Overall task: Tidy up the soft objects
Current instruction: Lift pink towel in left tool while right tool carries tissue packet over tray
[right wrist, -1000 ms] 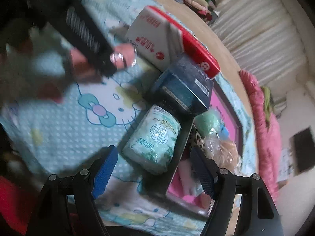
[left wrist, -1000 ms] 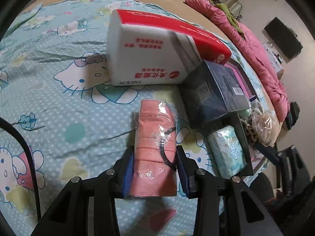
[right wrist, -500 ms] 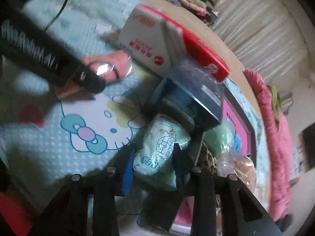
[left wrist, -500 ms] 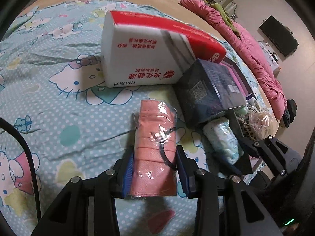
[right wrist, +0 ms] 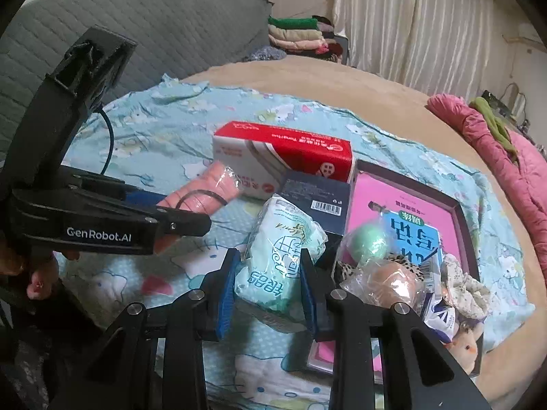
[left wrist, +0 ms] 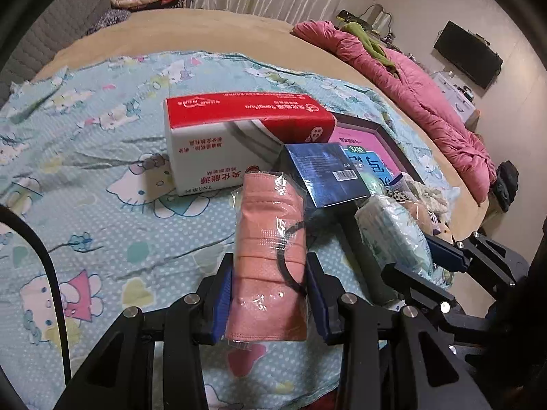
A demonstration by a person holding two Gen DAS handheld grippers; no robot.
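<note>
Both tongs are clamped, left tongs [left wrist: 270, 294] on the pink mask pack [left wrist: 270, 239], right tongs [right wrist: 268, 292] on the green tissue pack [right wrist: 280, 259], above the bed's [left wrist: 85, 171] near edge; next, probably drop them into the tray [right wrist: 458, 205].

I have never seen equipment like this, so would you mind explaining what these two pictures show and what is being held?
There is no robot here: a person holds a pair of hand-operated tongs in each hand, and a wide-angle camera on each looks forward along its two fingers. One picture comes from the left tongs, the other from the right tongs; each also appears in the other's view.

The left tongs are shut on a pink cloth roll in clear wrap. The right tongs are shut on a pale green tissue pack.

Below is a bed with a Hello Kitty sheet. On it lie a red-and-white box, a dark blue box and a dark-rimmed tray of small soft things.
</note>
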